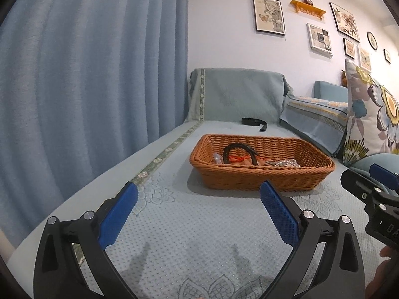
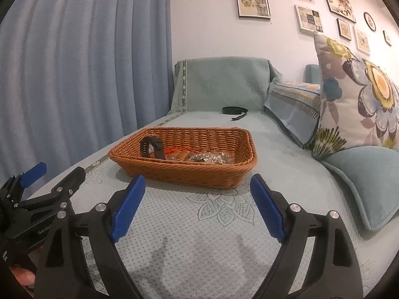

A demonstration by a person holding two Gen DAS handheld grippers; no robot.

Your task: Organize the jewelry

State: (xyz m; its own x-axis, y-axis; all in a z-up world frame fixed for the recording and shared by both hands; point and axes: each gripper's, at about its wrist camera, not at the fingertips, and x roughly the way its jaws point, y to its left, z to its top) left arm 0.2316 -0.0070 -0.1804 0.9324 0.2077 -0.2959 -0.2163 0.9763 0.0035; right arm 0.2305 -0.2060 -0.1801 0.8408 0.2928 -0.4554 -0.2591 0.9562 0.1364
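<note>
Bare sofa seat [image 2: 199, 229] lies open up to the wicker basket [image 2: 189, 174]. The floral cushion [image 2: 356, 94] and blue pillow [image 2: 369, 174] crowd the right; the curtain [image 2: 74, 62] bounds the left.

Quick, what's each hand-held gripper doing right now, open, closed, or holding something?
Left hand-held gripper: open, holding nothing.
Right hand-held gripper: open, holding nothing.
</note>
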